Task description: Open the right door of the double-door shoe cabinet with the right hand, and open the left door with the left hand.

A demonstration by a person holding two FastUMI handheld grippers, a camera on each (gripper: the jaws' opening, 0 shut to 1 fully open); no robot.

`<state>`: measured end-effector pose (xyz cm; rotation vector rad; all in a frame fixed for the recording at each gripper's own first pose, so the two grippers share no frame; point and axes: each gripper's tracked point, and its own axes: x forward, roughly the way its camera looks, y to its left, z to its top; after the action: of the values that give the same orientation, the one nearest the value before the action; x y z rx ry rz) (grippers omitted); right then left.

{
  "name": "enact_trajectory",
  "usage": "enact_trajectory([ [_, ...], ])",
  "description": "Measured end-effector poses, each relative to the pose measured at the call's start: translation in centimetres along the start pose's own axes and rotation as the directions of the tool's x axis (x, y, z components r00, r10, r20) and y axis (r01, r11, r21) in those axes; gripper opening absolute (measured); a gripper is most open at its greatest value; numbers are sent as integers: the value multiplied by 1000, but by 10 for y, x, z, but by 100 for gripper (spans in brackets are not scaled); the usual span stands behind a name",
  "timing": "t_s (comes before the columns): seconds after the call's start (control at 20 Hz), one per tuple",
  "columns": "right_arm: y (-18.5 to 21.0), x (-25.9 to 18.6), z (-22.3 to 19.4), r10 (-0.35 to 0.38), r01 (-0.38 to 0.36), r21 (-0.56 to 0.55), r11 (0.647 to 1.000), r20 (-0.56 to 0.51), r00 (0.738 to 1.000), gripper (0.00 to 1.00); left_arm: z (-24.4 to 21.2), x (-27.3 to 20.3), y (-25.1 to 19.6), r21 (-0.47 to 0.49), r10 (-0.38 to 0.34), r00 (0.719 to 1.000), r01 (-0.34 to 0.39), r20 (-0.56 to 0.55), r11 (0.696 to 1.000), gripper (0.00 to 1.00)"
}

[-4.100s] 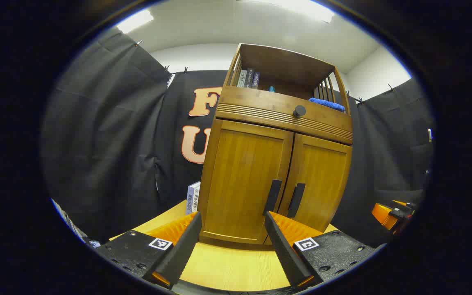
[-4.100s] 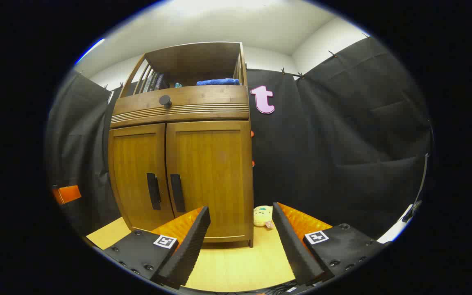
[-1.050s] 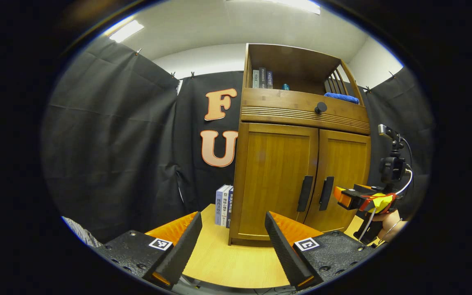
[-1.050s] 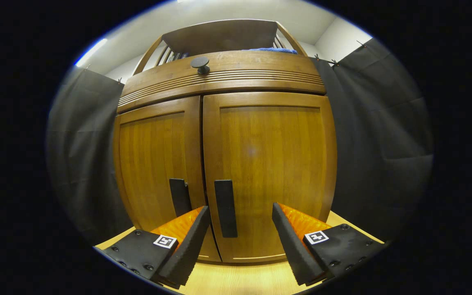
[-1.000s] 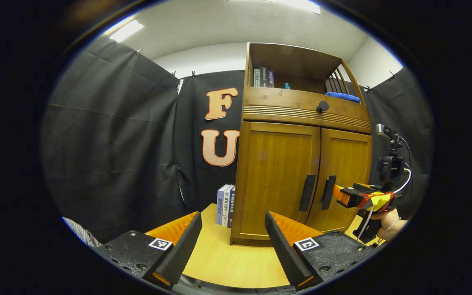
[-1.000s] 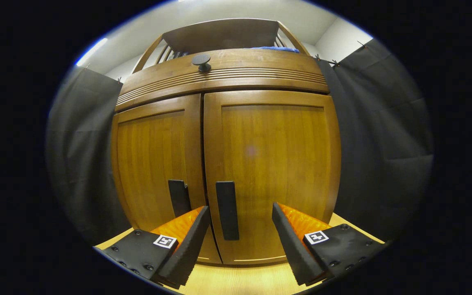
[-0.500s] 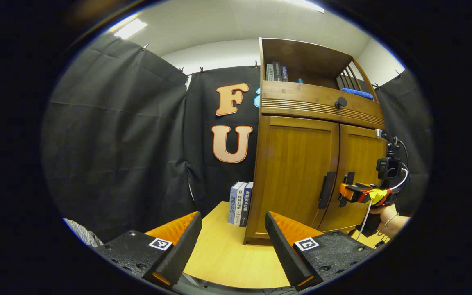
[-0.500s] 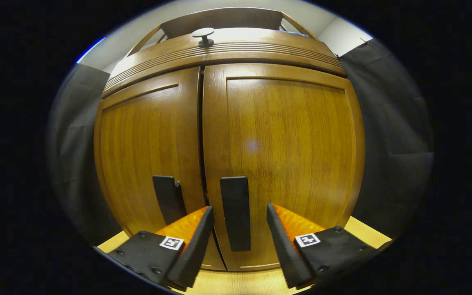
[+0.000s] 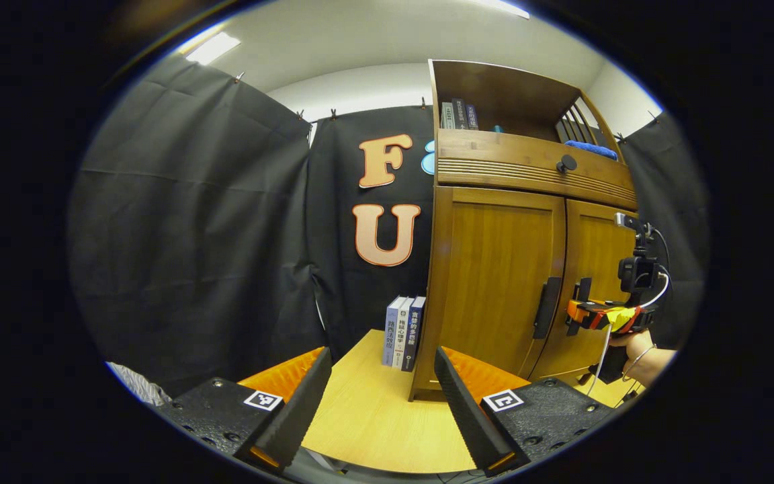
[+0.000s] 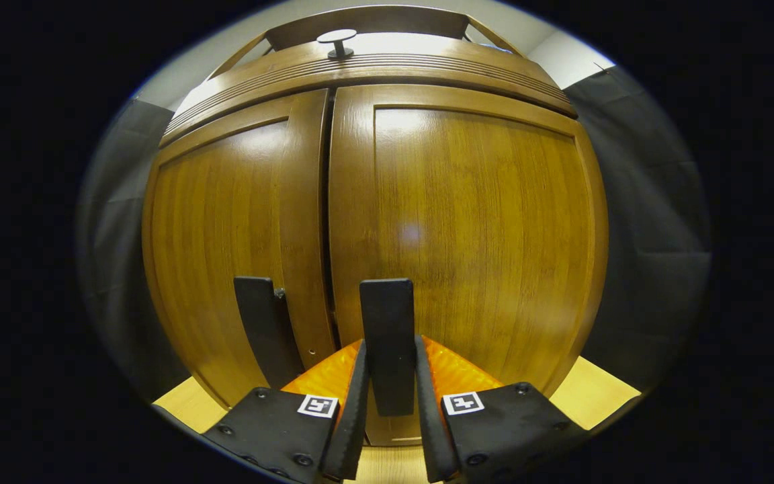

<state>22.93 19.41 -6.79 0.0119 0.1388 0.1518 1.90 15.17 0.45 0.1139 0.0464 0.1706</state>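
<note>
Where half a second ago the jaws were standing spread to either side of it, now closing on the right door's handle, pinching the dark vertical bar between both fingers, at 6 o'clock in the right gripper view. Meaning, as a judgement, the reach being over and the grasp made: pulling outward about the hinge at the far right edge looking like the next step. Still lying flush, the right door, with the seam down the middle of the shoe cabinet showing no gap; likewise the left door, its own handle untouched at 7 o'clock, just beside the pinched one.

Seen from the left gripper view, the right gripper sitting at 3 o'clock against the cabinet front, a hand behind it. Drifting leftward meanwhile, the left gripper, with the cabinet sliding toward 2 o'clock in its view and the standing books beside the cabinet coming toward centre; jaws spread wide over the wooden counter, holding nothing, well apart from the left handle. Likely waiting for the right door before turning back in. Worth watching: slipping off the smooth bar if pulling crookedly.
</note>
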Motion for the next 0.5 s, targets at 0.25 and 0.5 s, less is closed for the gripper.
enact_trajectory([
  [0.25,0,2,1,1,-1,-9,1000,1,1000,31,0,-3,3,-12,11,1000,-11,-3,1000,89],
  [0.5,-1,-2,-1,-4,4,-16,1000,-8,1000,35,5,-9,4,-21,13,1000,-13,11,1000,89],
])
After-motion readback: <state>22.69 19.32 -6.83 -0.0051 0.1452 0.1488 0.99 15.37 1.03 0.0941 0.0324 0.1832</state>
